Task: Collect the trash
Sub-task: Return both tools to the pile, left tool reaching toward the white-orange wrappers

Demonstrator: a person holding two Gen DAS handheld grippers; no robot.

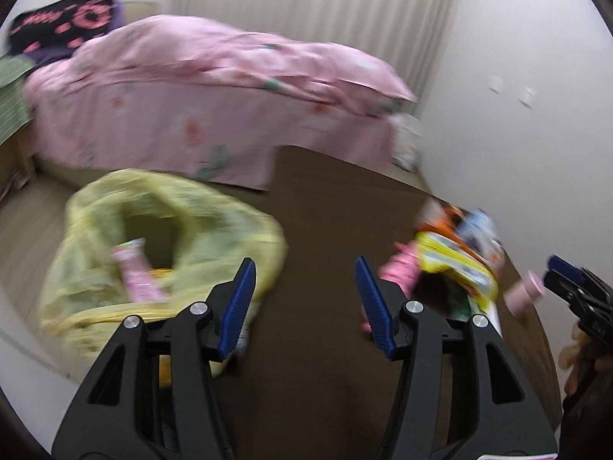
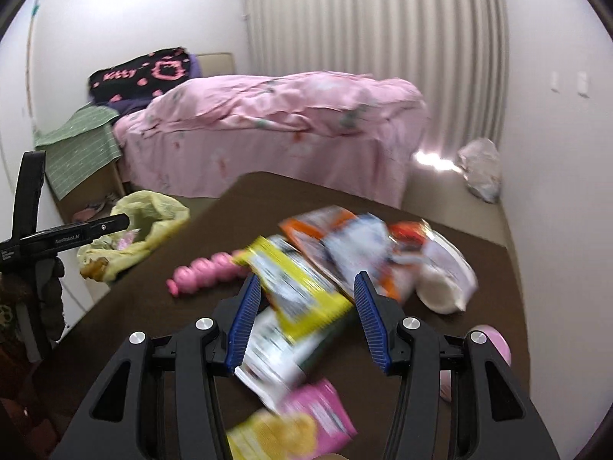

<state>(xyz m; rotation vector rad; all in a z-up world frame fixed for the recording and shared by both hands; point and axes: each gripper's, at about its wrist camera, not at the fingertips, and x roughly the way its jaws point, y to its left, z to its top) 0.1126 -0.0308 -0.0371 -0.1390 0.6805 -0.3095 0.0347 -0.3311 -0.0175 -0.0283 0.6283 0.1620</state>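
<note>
Brown desk [image 1: 325,230] below the left gripper [image 1: 304,299], jaws released and empty, yellow trash bag [image 1: 172,237] off the desk's left edge, wrappers right. Over on the right wrist, right gripper [image 2: 304,318] hangs jaws apart, gripping nothing, over the yellow wrapper [image 2: 302,287] mid-desk; judging by that, it's between pickups, and next it needs to drop and clamp that wrapper.

A brown table [image 2: 479,268] carries blurred wrappers [image 2: 302,287], a pink toy [image 2: 203,268]; on the floor [image 2: 448,195] a yellow bag [image 2: 153,214].

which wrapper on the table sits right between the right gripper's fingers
The yellow wrapper, lying in the gap of the open right gripper. The orange wrappers lie farther back; the pink packet is nearer the camera.
</note>
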